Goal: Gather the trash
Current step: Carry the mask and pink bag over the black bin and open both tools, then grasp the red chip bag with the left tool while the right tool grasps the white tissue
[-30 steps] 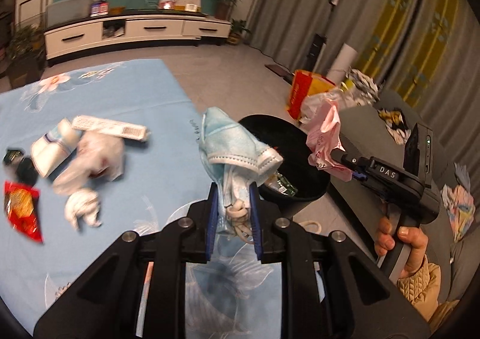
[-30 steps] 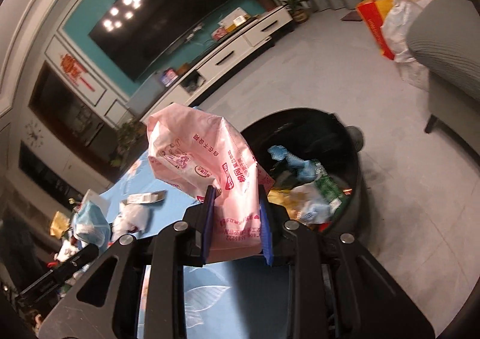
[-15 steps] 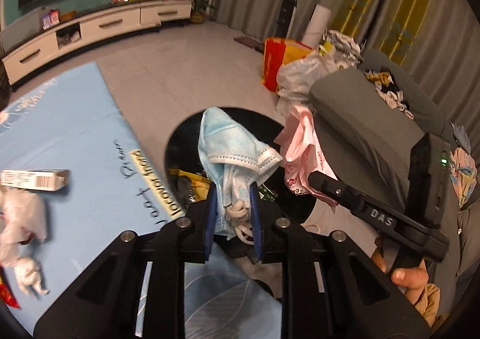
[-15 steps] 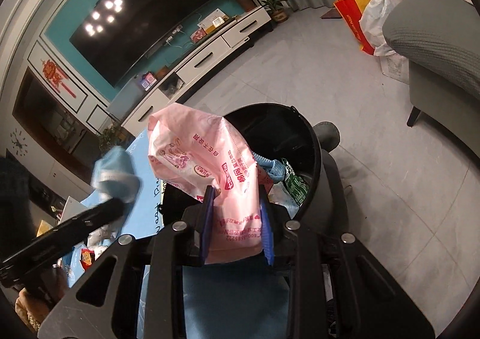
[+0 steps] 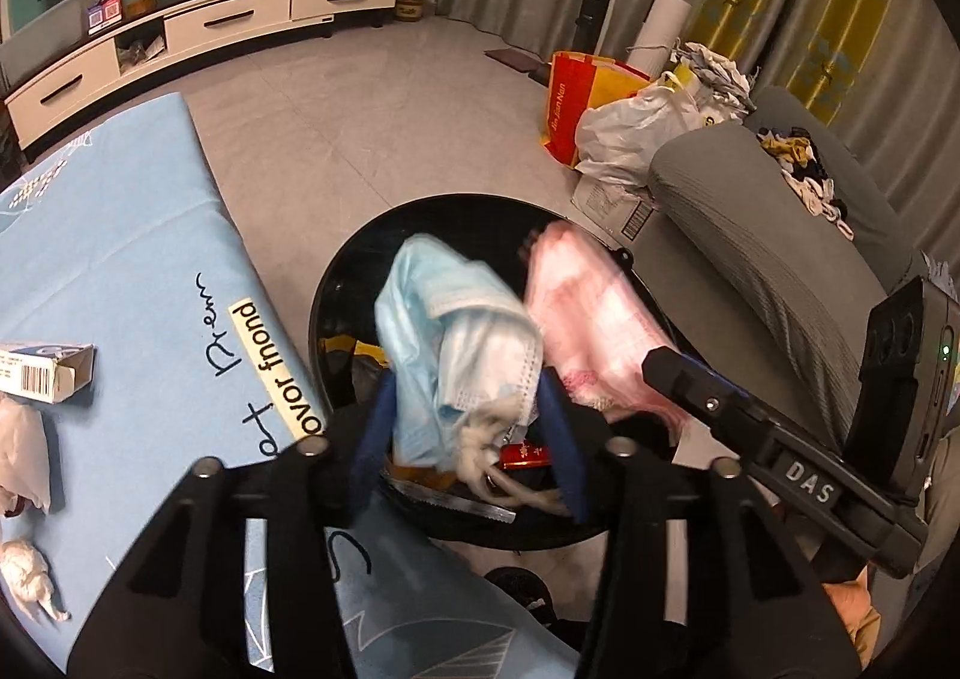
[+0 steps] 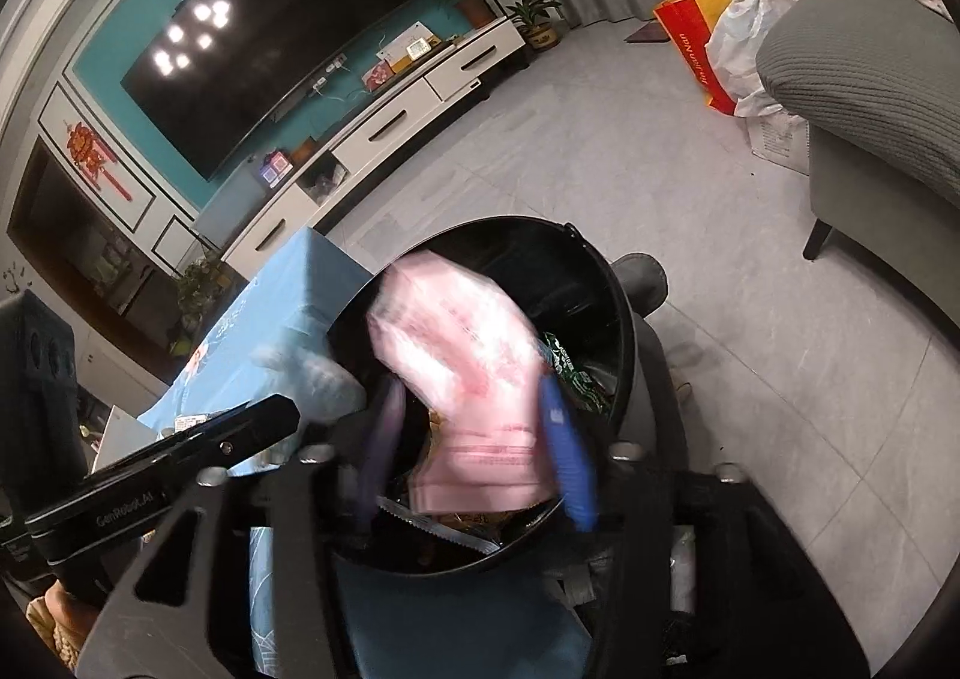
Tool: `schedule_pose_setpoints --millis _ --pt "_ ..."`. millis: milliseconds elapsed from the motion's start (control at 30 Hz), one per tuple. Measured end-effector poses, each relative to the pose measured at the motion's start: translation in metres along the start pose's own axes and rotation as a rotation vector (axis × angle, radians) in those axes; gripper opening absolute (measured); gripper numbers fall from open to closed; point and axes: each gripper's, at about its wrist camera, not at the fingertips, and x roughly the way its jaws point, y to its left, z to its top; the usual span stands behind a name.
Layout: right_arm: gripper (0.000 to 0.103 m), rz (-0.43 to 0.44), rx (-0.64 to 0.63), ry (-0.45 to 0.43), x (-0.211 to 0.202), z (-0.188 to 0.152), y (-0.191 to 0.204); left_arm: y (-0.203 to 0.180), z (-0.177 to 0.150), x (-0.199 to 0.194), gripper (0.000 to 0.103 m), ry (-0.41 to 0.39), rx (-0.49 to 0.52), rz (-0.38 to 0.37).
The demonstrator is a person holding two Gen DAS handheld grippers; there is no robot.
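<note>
Left wrist view: left gripper (image 5: pixel 474 439) is over the black trash bin (image 5: pixel 336 295), its blue fingers (image 5: pixel 372 439) spread apart. The blue face mask (image 5: pixel 456 343) sits in the gap between them, motion-blurred; whether either finger touches it cannot be told. Its white ear loops (image 5: pixel 480 439) dangle low, partly merged with the bin contents.

The pink plastic bag (image 5: pixel 588 319) lies at 3 o'clock of the mask, just beside it, also smeared by blur; printed text unreadable. Right gripper (image 5: pixel 690 379) enters from 4 o'clock, only one dark finger and the "DAS" label visible; its tip overlaps the bag's lower edge.

Right wrist view: right gripper (image 6: pixel 474 439) has its fingers (image 6: pixel 564 451) wide apart, the pink bag (image 6: pixel 462 367) blurred between them above the bin mouth (image 6: pixel 612 319). Contact with the fingers not resolvable. The mask (image 6: pixel 312 373) shows at 9 o'clock as a pale blur behind the left gripper's (image 6: pixel 264 421) dark finger.

Bin interior: a green wrapper (image 6: pixel 570 373) at the 3 o'clock wall, a red packet (image 5: pixel 525 454) and a serrated-edge wrapper (image 5: pixel 456 502) near 6 o'clock; the rest is dark and hidden under mask and bag.

Blue tablecloth (image 5: pixel 120 259) at 9 o'clock carries a barcode carton (image 5: pixel 48 373), cut by the frame edge, and crumpled tissues (image 5: pixel 24 577).
</note>
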Motion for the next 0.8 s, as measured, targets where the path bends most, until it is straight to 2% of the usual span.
schedule_pose_setpoints --millis 33,267,467,633,800 --pt "0.062 0.0 0.001 -0.004 -0.002 0.0 0.0 0.001 0.0 0.0 0.058 -0.001 -0.004 -0.002" --pt "0.062 0.009 -0.001 -0.007 -0.008 0.003 0.0 0.008 -0.007 -0.017 0.059 -0.024 -0.031 -0.01" --pt "0.062 0.033 -0.032 0.007 -0.014 -0.001 0.014 0.018 -0.037 -0.046 0.065 -0.039 -0.059 -0.008" --pt "0.062 0.056 -0.077 0.034 -0.019 -0.009 0.036 0.036 -0.071 -0.084 0.07 -0.075 -0.111 0.029" --pt "0.062 0.089 -0.158 0.07 -0.024 -0.021 0.07 0.075 -0.108 -0.134 0.07 -0.124 -0.215 0.128"
